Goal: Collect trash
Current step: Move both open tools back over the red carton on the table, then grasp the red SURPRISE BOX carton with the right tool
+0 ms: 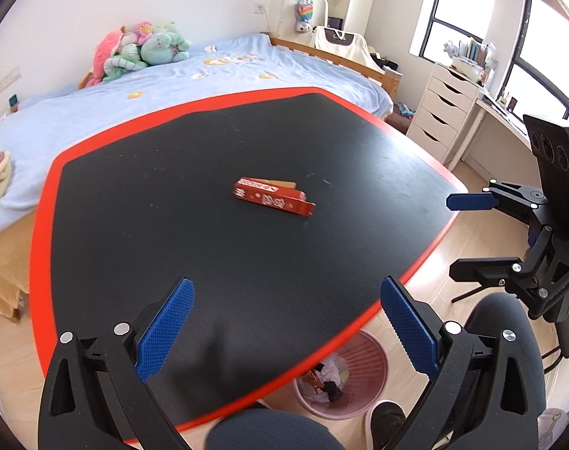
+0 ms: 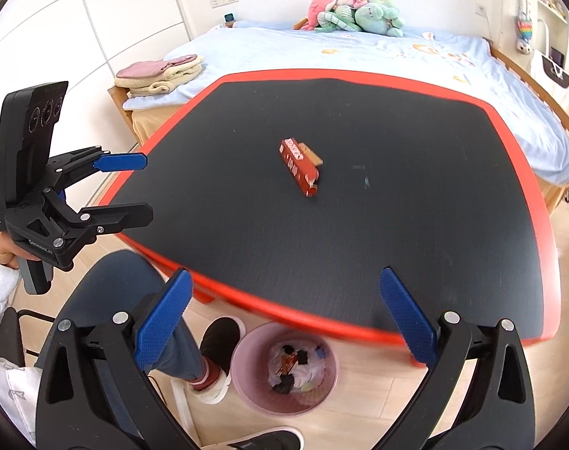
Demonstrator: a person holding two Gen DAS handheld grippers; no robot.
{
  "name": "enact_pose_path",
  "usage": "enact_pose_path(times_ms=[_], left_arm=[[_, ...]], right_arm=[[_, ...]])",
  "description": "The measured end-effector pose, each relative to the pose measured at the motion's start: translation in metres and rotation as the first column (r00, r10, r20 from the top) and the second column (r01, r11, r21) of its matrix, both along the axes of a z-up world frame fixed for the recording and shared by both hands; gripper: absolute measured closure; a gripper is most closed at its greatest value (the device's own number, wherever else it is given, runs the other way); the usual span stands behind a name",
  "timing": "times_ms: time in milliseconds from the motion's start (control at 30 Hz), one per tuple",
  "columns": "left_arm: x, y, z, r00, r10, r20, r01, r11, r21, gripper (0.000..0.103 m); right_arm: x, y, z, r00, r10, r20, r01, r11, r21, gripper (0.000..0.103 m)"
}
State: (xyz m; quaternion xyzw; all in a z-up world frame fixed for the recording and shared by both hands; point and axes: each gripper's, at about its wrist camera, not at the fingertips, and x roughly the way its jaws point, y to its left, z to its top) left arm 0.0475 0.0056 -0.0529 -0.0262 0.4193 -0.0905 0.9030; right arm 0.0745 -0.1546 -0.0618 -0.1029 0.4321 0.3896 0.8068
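A red cardboard box (image 1: 272, 197) (image 2: 299, 167) with white print lies flat near the middle of the black table (image 1: 172, 195) (image 2: 416, 187), one end torn open. My left gripper (image 1: 284, 328) hovers open above the table's near edge, well short of the box. In the right wrist view it shows at the left (image 2: 147, 183), open and empty. My right gripper (image 2: 286, 317) is open above the table's near edge and the floor; in the left wrist view it shows at the right (image 1: 449, 236). A pink bin (image 1: 342, 373) (image 2: 284, 367) with scraps inside stands on the floor under the table's edge.
The table has a red rim (image 1: 40, 262). A bed with a blue cover (image 1: 209, 75) and soft toys (image 2: 356, 11) lies behind it. White drawers (image 1: 442, 116) stand at the right. A person's knees and shoes (image 2: 220, 341) are beside the bin.
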Motion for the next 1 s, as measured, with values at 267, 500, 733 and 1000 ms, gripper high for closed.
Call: enact_pose_path(times_ms=[267,500,733,1000], left_arm=[[0.022,0.015,-0.001,1.000,0.017,0.005,-0.017,1.000,0.007,0.008],[0.042,0.028,-0.006,1.000,0.029,-0.004,-0.029,1.000,0.004,0.008],[0.061,0.039,-0.012,0.999,0.040,-0.010,-0.040,0.999,-0.004,0.008],[0.076,0.043,-0.020,0.999,0.036,-0.020,-0.036,0.999,-0.014,0.008]], right_arm=[[0.034,0.024,-0.005,0.999,0.050,0.022,-0.050,0.999,-0.020,0.005],[0.062,0.049,-0.023,0.996,0.094,0.000,-0.094,0.995,-0.034,0.005],[0.084,0.068,-0.039,0.992,0.125,-0.019,-0.126,0.991,-0.052,0.014],[0.100,0.083,-0.052,0.988,0.153,-0.034,-0.155,0.986,-0.066,0.037]])
